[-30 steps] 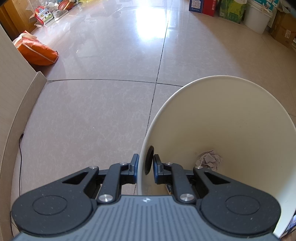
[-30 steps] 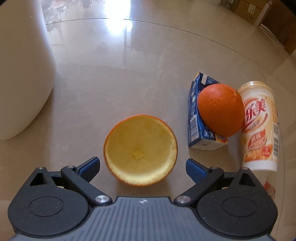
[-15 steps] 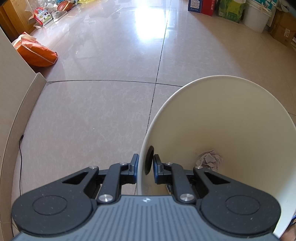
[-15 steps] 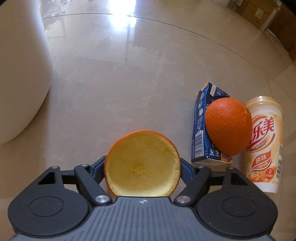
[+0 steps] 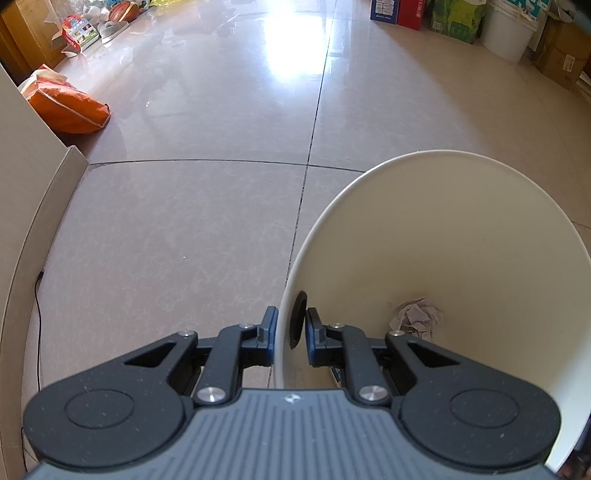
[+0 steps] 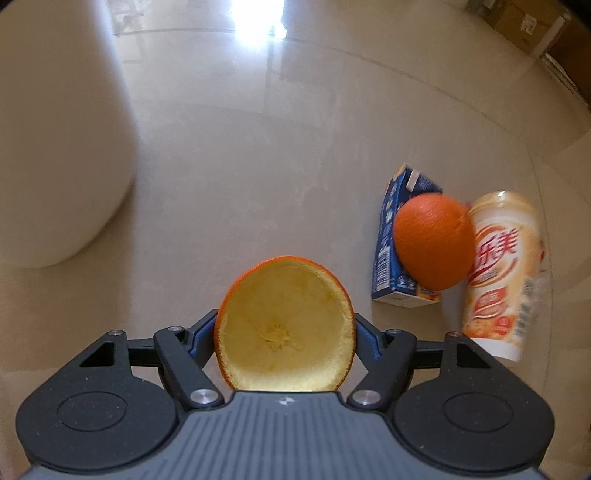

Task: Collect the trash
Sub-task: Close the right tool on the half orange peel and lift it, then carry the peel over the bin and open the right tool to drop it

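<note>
The hollowed orange peel half [image 6: 284, 328], pale yellow inside facing the camera, sits between the 2 blue-padded fingers of the right gripper [image 6: 284, 336]. The jaws are closing on it, and both pads press its rind at left and right, so it is held. Past it on the glossy floor [image 6: 258, 177] lie 3 more pieces: a blue drink carton [image 6: 388, 254] on its side, a second orange peel half [image 6: 434, 242] dome-up, leaning on the carton, and a milk-tea cup [image 6: 502, 273] lying just beside that, touching or nearly so. The pale side of the bin shows as a blurred mass at far left.

In the left wrist view, the left gripper [image 5: 288, 338] is clamped nearly closed on the rim of the cream waste bin [image 5: 461, 221], 1 finger outside the wall and 1 inside. A crumpled tissue [image 5: 417, 317] lies at the bin's bottom. Beyond, an orange bag [image 5: 68, 107] rests by the wall, and boxes and a white bucket [image 5: 508, 31] stand at the far side.
</note>
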`<state>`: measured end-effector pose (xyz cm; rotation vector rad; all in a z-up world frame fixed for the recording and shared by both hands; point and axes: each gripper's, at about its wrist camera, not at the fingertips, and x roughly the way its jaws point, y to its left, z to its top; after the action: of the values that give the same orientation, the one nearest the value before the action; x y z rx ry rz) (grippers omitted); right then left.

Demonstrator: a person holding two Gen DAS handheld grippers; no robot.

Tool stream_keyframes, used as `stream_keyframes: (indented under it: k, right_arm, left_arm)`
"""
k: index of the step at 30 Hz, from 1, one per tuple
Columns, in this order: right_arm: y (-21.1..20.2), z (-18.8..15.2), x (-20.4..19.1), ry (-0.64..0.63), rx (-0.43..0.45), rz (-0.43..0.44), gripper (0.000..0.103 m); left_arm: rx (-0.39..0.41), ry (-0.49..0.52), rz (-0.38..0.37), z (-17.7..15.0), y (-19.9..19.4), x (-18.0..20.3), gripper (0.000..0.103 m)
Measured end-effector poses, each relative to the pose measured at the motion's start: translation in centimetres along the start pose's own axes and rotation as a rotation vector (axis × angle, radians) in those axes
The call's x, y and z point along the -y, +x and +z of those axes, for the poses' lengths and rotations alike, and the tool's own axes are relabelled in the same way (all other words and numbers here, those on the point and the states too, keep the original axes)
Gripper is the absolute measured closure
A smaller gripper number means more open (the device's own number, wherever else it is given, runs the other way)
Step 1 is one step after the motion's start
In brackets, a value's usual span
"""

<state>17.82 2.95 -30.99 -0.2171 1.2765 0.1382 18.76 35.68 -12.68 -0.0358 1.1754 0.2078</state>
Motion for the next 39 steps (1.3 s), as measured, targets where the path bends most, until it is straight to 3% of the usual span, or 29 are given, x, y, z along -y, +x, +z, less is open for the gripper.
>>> stream_keyframes:
  k: [11, 20, 26, 39]
  right_arm:
    - [-13.7, 2.6, 0.5, -0.078, 0.093, 0.084, 0.026]
    - [-24.1, 6.9, -1.3, -0.164, 0.242, 0.169, 0.025]
    - [-26.1, 9.7, -4.1, -0.218, 0.299, 0.254, 0.025]
    - [-25.7, 11.9, -8.5, -0.231, 0.267, 0.32, 0.024]
  left_arm:
    - [0.003, 0.041, 0.013, -0.2, -0.1, 0.8, 0.089]
    - [-0.004, 0.061, 0.018, 0.1, -0.1, 1.3, 0.089]
    - [-0.01, 0.063, 0.014, 0.4, -0.2, 1.1, 0.09]
    - [-0.017, 0.054, 0.011, 0.6, 0.0, 0.8, 0.09]
